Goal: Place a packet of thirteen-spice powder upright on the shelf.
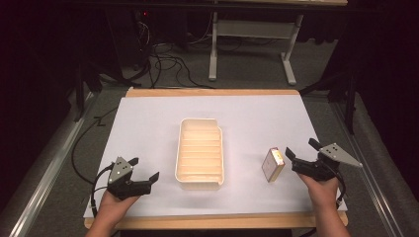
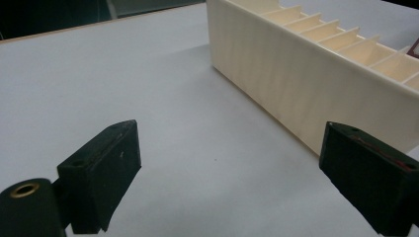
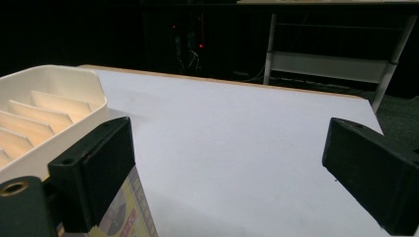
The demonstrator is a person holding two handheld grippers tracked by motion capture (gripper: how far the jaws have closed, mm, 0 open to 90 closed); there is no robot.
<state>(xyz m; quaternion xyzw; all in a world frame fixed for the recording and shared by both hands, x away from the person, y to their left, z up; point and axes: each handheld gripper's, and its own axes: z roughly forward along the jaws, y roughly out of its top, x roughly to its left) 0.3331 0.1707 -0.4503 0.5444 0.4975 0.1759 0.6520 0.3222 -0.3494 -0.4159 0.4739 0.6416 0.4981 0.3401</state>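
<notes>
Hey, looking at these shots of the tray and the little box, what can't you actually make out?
- Small box: print too small in the high view; in the right gripper view the near jaw and bottom edge cut it off.
- Tray: far end cut off by the edge in the left gripper view.
- Room behind the table: too dark.

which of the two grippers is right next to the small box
The right gripper: its open jaws sit just beside the small box, while the left gripper is across the cream tray, well away from it.
</notes>
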